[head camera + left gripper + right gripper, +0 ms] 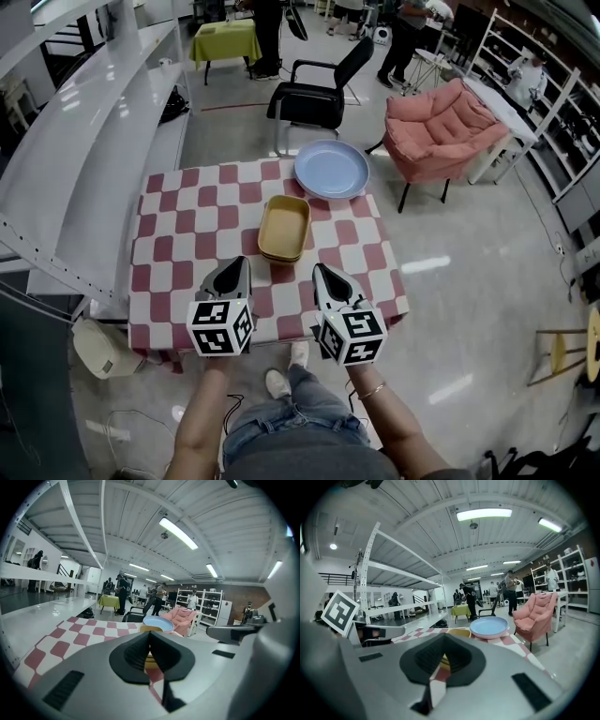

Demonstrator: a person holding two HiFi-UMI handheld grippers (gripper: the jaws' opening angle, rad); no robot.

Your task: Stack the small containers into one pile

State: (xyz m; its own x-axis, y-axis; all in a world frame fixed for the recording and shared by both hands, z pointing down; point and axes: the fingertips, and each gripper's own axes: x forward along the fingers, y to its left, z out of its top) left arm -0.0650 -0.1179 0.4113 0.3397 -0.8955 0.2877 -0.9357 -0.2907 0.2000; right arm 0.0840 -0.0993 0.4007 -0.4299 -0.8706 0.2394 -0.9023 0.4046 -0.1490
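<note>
A pile of yellow rectangular containers (284, 229) sits nested near the middle of the red-and-white checked table (178, 211). Both grippers hover over the table's near edge, side by side, pointing at the pile and a little short of it. My left gripper (238, 268) is shut, with nothing between its pads. My right gripper (322, 273) is shut and empty too. In the left gripper view the jaws (150, 635) meet in front of the yellow containers (150, 628). In the right gripper view the closed jaws (444, 639) partly hide the same pile (459, 632).
A light blue plate (331, 169) lies at the table's far right edge, behind the pile. Beyond the table stand a black office chair (314, 94) and a pink armchair (441, 127). White shelving (84, 159) runs along the left side.
</note>
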